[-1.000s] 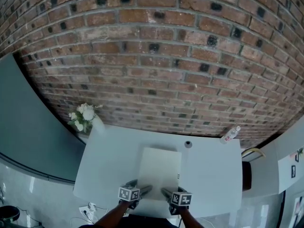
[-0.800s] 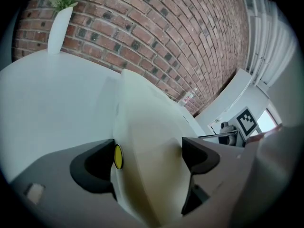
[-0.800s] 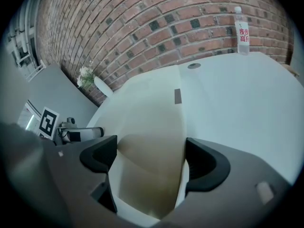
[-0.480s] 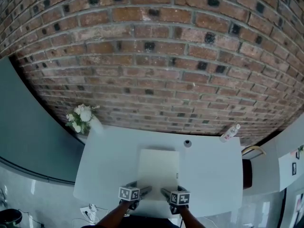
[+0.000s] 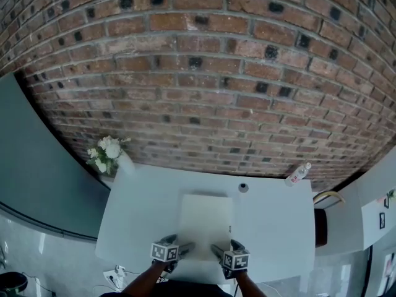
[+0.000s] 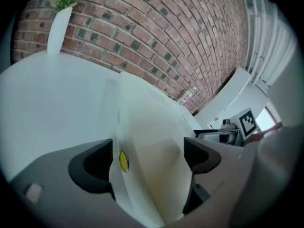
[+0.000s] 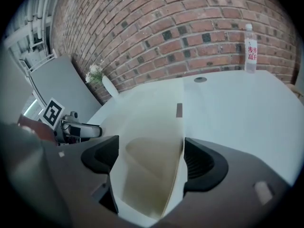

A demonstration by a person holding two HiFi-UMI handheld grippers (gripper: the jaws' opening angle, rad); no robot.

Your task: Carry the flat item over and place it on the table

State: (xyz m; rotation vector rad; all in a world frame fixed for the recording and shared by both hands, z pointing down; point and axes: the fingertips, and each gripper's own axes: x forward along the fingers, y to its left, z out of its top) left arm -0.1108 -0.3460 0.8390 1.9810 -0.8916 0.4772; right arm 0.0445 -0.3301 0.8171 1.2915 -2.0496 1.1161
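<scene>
Left tongs (image 5: 184, 248): my jaws stand wide apart, and the near edge of the flat item (image 5: 206, 221) fills the gap between them, touching both pads. In the left gripper view (image 6: 148, 160) the item (image 6: 147, 127) bows upward between the jaws, and a small yellow dot (image 6: 123, 160) sits on it beside the left jaw.

Right tongs (image 5: 216, 251): same hold on the near edge, a little to the right of my other tongs. In the right gripper view (image 7: 151, 159) the pale sheet (image 7: 152, 127) curves between both pads.

Flat item: white and rectangular, stretched out over the middle of the desk (image 5: 278, 221), with its far end toward the brick wall (image 5: 198, 73). I cannot tell whether it rests fully on the surface. A small dark label (image 7: 179, 109) sits on its right edge.

Desk: white, pushed up against the wall.

Vase of white flowers (image 5: 108, 156): at the desk's far left corner, well apart from the item.

Bottle (image 5: 299, 174): upright at the far right corner, with a red label.

Small round object (image 5: 243, 188): on the desk just past the item's far right corner; I cannot tell what it is.
</scene>
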